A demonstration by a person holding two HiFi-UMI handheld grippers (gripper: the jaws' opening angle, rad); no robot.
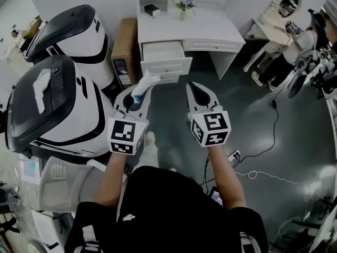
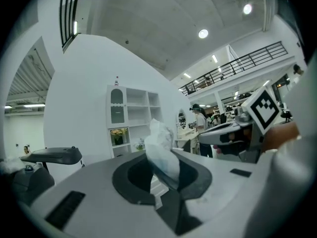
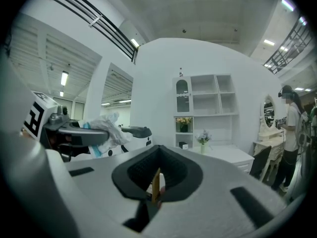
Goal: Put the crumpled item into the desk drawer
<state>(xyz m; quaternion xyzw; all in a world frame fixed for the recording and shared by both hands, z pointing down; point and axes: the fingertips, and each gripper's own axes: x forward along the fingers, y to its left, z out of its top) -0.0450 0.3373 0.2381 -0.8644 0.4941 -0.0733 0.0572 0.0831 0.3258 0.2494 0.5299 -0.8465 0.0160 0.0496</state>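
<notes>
Between jaws of left tool (image 2: 164, 178), crumpled item (image 2: 161, 148)

A crumpled white item streaked with pale blue (image 1: 144, 83) is shown at centre, black-and-white square patterns are borne on the marker cubes (image 1: 126, 135) of the light-grey left gripper (image 1: 141, 92) and right gripper (image 1: 197, 87), and a white desk (image 1: 210, 28) with white drawer (image 1: 167, 66) and a brown cardboard box (image 1: 124, 46) are set on a dark grey floor (image 1: 253, 120).

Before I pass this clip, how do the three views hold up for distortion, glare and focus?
Head view: wide-angle bending at the edges, soft glare on the dark floor. Left gripper view: strong fisheye with black corners, ceiling lamps blown out, crumpled item slightly soft. Right gripper view: same fisheye, desk readable.
</notes>
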